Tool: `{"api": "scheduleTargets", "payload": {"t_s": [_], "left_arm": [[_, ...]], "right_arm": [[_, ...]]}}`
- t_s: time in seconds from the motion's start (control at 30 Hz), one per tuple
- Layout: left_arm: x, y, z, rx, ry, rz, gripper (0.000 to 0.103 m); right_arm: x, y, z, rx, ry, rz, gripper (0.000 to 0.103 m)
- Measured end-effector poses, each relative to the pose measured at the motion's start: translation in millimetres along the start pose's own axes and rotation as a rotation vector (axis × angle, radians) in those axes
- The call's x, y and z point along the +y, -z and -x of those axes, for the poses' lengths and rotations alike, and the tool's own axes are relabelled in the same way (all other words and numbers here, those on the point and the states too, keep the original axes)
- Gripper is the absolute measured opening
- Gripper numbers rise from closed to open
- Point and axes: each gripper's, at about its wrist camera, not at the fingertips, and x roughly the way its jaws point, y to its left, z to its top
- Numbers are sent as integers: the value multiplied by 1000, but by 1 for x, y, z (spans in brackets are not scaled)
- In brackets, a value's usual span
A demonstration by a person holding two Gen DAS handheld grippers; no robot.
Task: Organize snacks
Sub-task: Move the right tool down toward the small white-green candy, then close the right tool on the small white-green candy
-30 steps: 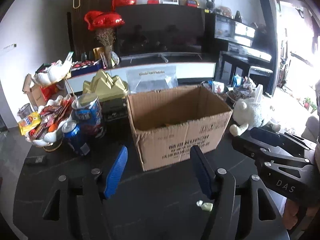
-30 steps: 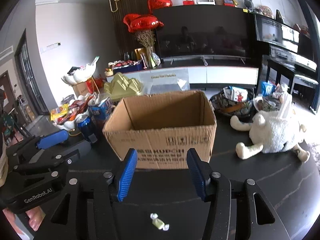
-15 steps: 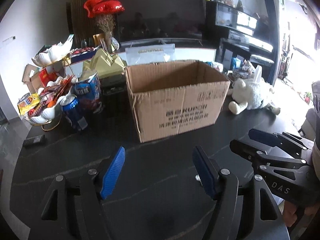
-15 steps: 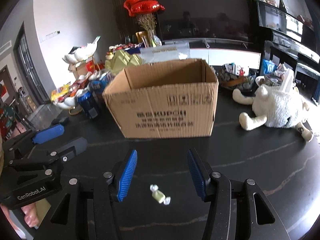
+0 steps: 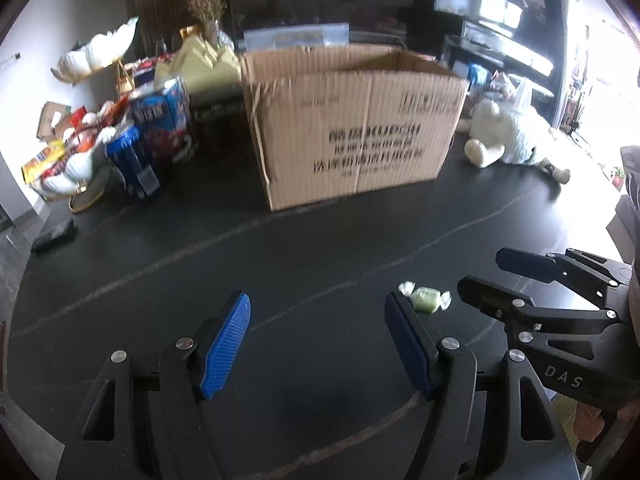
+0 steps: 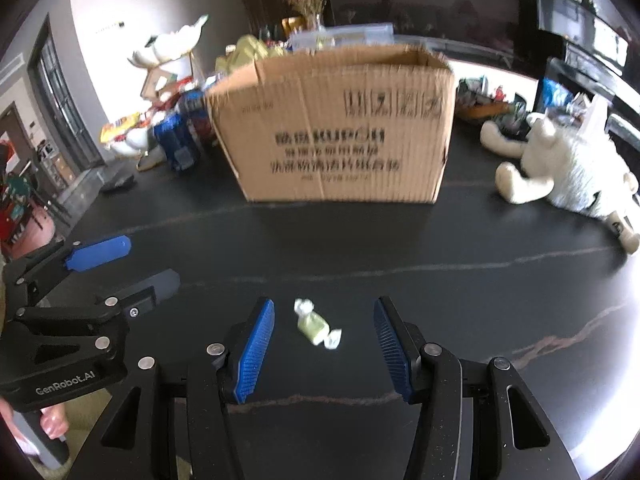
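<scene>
A small green wrapped candy (image 6: 316, 326) lies on the black table, between the open fingers of my right gripper (image 6: 323, 320) near their tips. In the left wrist view the candy (image 5: 426, 298) lies just right of my left gripper (image 5: 318, 312), which is open and empty. An open cardboard box (image 6: 340, 124) stands behind the candy; it also shows in the left wrist view (image 5: 352, 120). The right gripper (image 5: 532, 276) shows at the right of the left wrist view, and the left gripper (image 6: 120, 264) at the left of the right wrist view.
Blue cans and snack packs (image 5: 156, 128) and a white dish of snacks (image 5: 68, 160) stand left of the box. A white plush toy (image 6: 568, 168) lies to the box's right. A small dark object (image 5: 54, 234) lies at the table's left edge.
Both grippers have dropped lower and pulled back from the box. The candy now lies between the right gripper's fingers instead of below them. Both stay open.
</scene>
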Motion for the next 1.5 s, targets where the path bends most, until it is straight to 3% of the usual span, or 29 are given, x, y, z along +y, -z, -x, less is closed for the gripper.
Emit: {"api": "scheduleTargets", "payload": {"t_s": [0.3,0.67,0.87,0.93,1.1,1.5], "left_arm": [[4,13,-29,78,-10,15,69],[11,16,-49,118,-7,38,69],[12,14,-52,122,-1,47,69],[13,14,-54,124,-1,50,69],[15,14,-52,123,3,55,69],[15,9,-30,68,6,49,69]], "right_arm": [[7,11,-36,96,-21,32,53],[8,10,-66,143,13,33,53],[12,8,-70,130,44,53,52],[15,8,-70,126,55,66,36],[21,10,-70,126,56,78,27],[27,2,-32,19,53,42,26]]}}
